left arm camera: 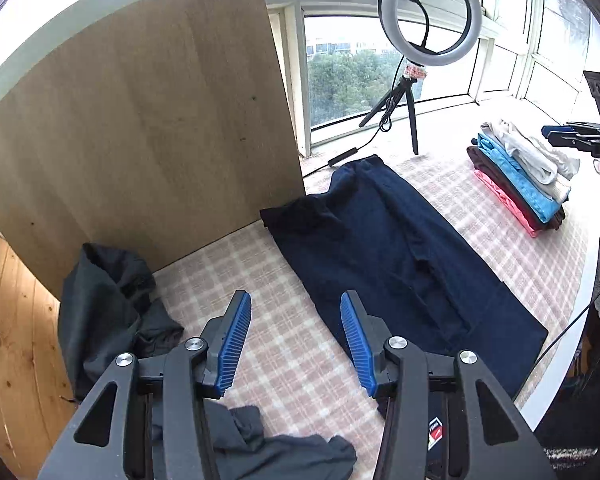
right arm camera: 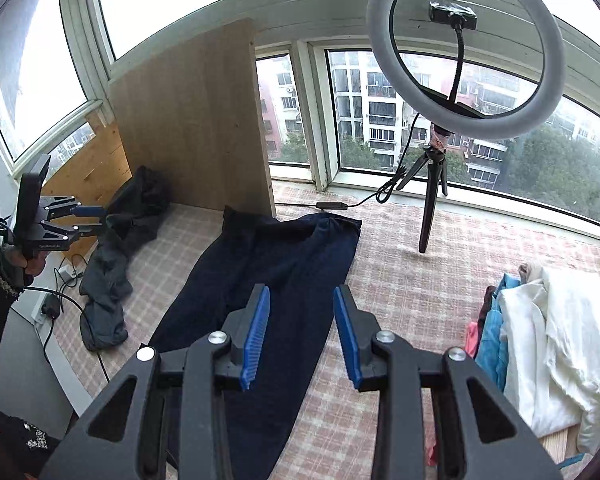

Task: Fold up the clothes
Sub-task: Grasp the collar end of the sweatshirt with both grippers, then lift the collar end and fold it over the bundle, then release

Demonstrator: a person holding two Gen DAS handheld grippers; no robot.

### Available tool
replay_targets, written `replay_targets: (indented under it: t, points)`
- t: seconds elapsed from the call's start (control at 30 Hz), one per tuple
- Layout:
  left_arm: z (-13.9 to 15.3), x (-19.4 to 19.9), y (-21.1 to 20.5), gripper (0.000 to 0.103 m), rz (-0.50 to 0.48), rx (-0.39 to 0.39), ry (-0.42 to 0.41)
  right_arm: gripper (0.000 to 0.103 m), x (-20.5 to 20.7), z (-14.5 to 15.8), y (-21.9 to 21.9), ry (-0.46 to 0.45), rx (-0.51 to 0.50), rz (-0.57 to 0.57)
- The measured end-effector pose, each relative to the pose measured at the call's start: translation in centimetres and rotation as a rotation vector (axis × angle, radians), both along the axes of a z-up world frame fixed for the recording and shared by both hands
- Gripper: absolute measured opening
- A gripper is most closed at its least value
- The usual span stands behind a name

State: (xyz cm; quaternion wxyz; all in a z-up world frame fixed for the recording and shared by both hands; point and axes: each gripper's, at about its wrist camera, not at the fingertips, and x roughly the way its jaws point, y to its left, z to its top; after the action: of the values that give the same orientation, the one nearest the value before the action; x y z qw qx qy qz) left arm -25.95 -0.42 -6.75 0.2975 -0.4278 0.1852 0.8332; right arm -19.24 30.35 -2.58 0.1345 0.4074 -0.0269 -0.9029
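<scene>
Dark navy trousers (left arm camera: 400, 248) lie flat and lengthwise on the checked cloth; they also show in the right wrist view (right arm camera: 268, 280). My left gripper (left arm camera: 296, 304) is open and empty, held above the cloth just left of the trousers. My right gripper (right arm camera: 302, 296) is open and empty, held above the trousers' lower half. Each gripper shows in the other's view: the right one (left arm camera: 556, 134) at the far right, the left one (right arm camera: 96, 220) at the far left. A crumpled dark grey garment (left arm camera: 108, 308) lies at the left by the wooden board.
A stack of folded clothes (left arm camera: 520, 176) sits at the right; it also shows in the right wrist view (right arm camera: 540, 340). A ring light on a tripod (left arm camera: 428, 16) stands at the back by the windows. A wooden board (left arm camera: 148, 120) stands upright at the left. Cables trail over the table's front edge.
</scene>
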Motion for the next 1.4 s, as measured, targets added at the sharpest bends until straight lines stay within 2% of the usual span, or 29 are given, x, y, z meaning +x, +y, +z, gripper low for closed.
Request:
replay_targets:
  t: [0.17, 0.33, 0.53, 0.6, 0.7, 1.0, 1.07, 1.1, 1.13, 1.17, 1.27, 1.4]
  points:
    - [-6.6, -5.7, 4.1, 0.045, -0.001, -0.025, -0.108, 0.038, -8.1, -7.2, -0.2, -0.091, -0.002, -0.031]
    - [-12.7, -11.5, 6.4, 0.045, 0.004, -0.061, -0.191, 0.038, -16.2, -13.9, 0.5, -0.179, 0.006, -0.062]
    - [-16.6, -16.7, 6.9, 0.045, 0.038, -0.043, -0.23, 0.038, -22.4, -18.3, 1.1, -0.218, -0.013, -0.051]
    - [-17.1, -17.7, 7.0, 0.046, 0.036, -0.02, -0.243, 0.039, -23.6, -18.9, 0.8, -0.219, -0.011, -0.027]
    - [-17.6, -18.4, 7.6, 0.052, 0.014, -0.013, -0.246, 0.045, -24.9, -19.6, 0.3, -0.223, -0.008, 0.008]
    - [-18.1, -18.5, 8.9, 0.051, -0.024, 0.02, -0.258, 0.046, -27.0, -21.0, -0.2, -0.238, -0.038, 0.047]
    - [-18.3, -18.4, 9.0, 0.042, -0.031, 0.028, -0.267, 0.046, -27.1, -21.0, -0.2, -0.222, -0.054, 0.047]
    - [-18.4, -18.4, 9.1, 0.03, -0.034, 0.031, -0.274, 0.045, -27.0, -21.0, -0.1, -0.216, -0.063, 0.044]
    - [-18.6, -18.2, 9.1, 0.014, -0.037, 0.036, -0.279, 0.033, -27.0, -21.0, -0.1, -0.211, -0.076, 0.046]
    - [-18.5, -18.0, 9.2, 0.009, -0.043, 0.049, -0.279, 0.013, -26.9, -21.1, -0.1, -0.21, -0.086, 0.05]
    - [-17.7, -16.5, 9.3, 0.007, -0.068, 0.069, -0.226, 0.011, -26.2, -20.4, -0.3, -0.17, -0.088, 0.059]
    - [-15.2, -14.6, 8.8, 0.006, -0.09, 0.09, -0.178, 0.01, -24.6, -17.0, -0.2, -0.099, -0.099, 0.064]
